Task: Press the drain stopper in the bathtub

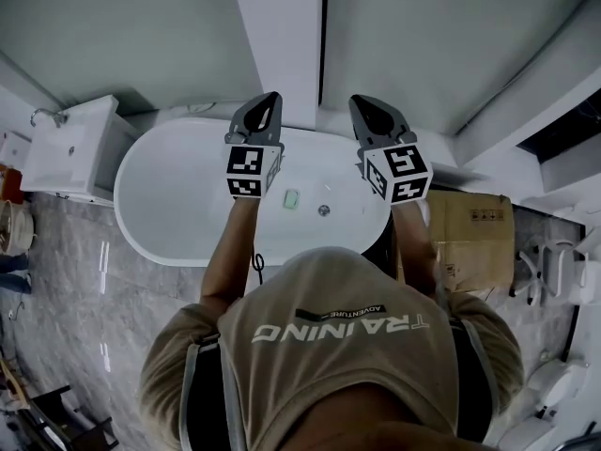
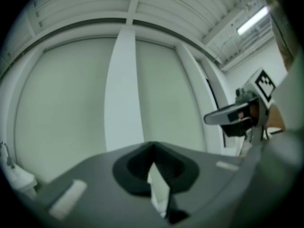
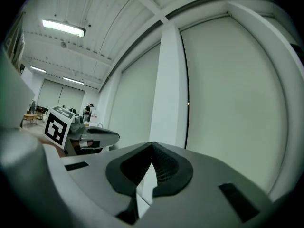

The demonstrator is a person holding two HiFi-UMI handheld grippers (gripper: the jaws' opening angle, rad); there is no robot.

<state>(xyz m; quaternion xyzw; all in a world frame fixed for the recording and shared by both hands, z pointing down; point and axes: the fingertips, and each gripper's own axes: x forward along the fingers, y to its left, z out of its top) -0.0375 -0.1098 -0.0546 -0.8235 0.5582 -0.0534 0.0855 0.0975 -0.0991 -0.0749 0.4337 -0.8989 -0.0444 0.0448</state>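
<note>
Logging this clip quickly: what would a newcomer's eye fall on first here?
The white oval bathtub fills the middle, with its drain stopper on the bottom beside a small green item. Above it, the left claw and right claw are side by side, both shut and empty, pointing at the wall.

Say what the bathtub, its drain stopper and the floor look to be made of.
Bathtub: smooth glossy white, likely acrylic or enamel. Drain stopper: small round grey disc with a sheen, probably chromed metal. Floor: grey, veined, mirroring light streaks; polished marble or marble-look tile.
</note>
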